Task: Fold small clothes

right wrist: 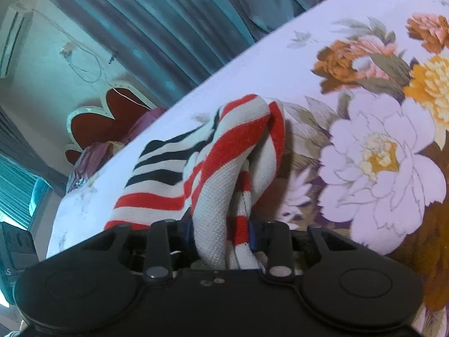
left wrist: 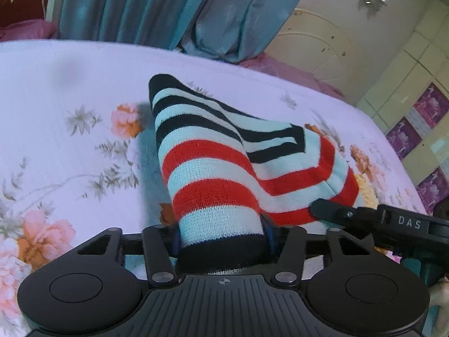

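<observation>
A striped knit garment [left wrist: 213, 151], banded in red, pale blue and black, lies bunched on the floral bedsheet [left wrist: 70, 98]. My left gripper [left wrist: 221, 238] is shut on its black-edged hem, which fills the gap between the blue pads. In the left wrist view the right gripper [left wrist: 320, 206] reaches in from the right, its black finger against the garment's red-striped edge. In the right wrist view my right gripper [right wrist: 221, 230] is shut on a twisted red and white fold of the garment [right wrist: 224, 151], which rises in a hump ahead.
Teal curtains [left wrist: 146, 8] hang behind the bed. A cream headboard [left wrist: 317, 45] and tiled wall stand at the right. A red and white heart-shaped cushion [right wrist: 98, 123] and a wall air conditioner [right wrist: 14, 33] lie beyond the bed's far edge.
</observation>
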Motion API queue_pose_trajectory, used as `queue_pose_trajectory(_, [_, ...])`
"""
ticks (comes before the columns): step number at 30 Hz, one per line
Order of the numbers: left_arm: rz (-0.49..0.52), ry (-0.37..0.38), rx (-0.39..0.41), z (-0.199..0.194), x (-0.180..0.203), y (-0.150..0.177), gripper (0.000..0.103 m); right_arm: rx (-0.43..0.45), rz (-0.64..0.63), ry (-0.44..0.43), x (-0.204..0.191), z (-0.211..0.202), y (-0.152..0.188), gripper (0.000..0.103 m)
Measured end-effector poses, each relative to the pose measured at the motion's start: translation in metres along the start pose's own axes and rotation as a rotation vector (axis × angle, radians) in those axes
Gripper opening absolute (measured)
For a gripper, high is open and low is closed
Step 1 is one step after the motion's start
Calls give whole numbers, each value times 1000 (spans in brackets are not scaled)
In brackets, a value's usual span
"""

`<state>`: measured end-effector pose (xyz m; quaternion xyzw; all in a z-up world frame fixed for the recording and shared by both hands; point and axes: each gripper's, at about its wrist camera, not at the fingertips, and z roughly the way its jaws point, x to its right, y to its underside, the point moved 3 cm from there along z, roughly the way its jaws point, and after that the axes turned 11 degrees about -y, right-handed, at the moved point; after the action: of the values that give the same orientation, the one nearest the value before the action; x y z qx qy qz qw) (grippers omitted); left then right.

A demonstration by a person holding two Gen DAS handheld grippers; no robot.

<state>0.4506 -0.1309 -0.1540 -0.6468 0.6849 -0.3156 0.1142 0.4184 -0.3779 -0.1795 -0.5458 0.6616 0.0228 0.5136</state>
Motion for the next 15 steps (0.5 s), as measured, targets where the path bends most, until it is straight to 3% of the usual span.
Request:
queue_pose_trajectory(6, [-14,7,62,-43,-31,-12,49,8,-33,-36,-45,9,2,33])
queue_pose_trajectory(15, [-51,-61,132,-121,-171,-15,49,-10,-78,-124,-155,77,43,33])
